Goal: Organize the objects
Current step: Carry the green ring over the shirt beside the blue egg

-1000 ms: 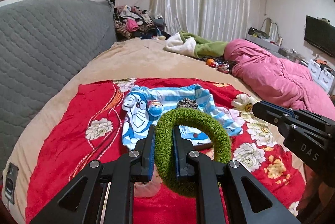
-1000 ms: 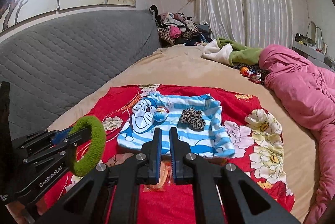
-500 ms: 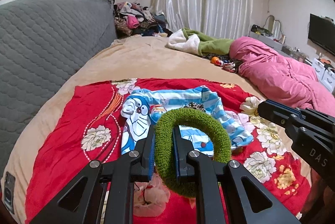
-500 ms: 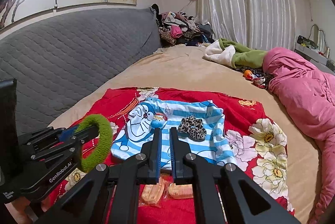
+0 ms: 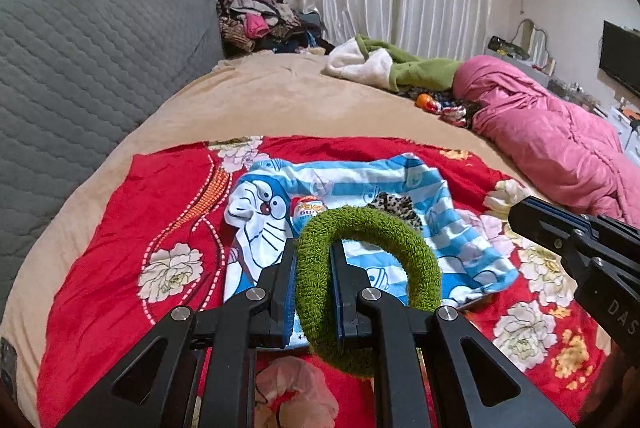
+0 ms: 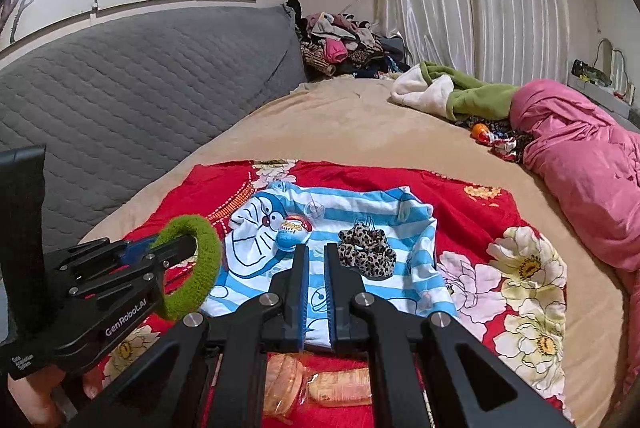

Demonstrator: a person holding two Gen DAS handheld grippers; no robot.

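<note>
My left gripper point(image 5: 313, 248) is shut on a fuzzy green ring scrunchie point(image 5: 416, 248), pinching one side of the loop while the rest arcs to the right; the green scrunchie point(image 6: 200, 260) also shows in the right wrist view, at the left. It hangs above a blue striped cartoon cloth point(image 6: 360, 211) spread on a red floral blanket point(image 6: 500, 228). On that cloth lie a leopard-print scrunchie point(image 6: 368, 252) and a small blue and red egg-shaped toy point(image 6: 294, 232). My right gripper point(image 6: 316, 248) is shut with nothing between its fingers, over the cloth's near edge.
Wrapped snacks point(image 6: 320, 384) lie on the blanket below my right gripper, a pink crumpled bag point(image 5: 296, 388) below the left. A grey quilted headboard point(image 6: 140, 87) lines the left. A pink duvet point(image 6: 580, 155), green and white garment point(image 6: 460, 91) and clothes pile point(image 6: 344, 43) lie farther off.
Both grippers have moved forward and lower over the blanket, so the striped cloth and its items sit closer. The green scrunchie stays pinched in the left gripper.
</note>
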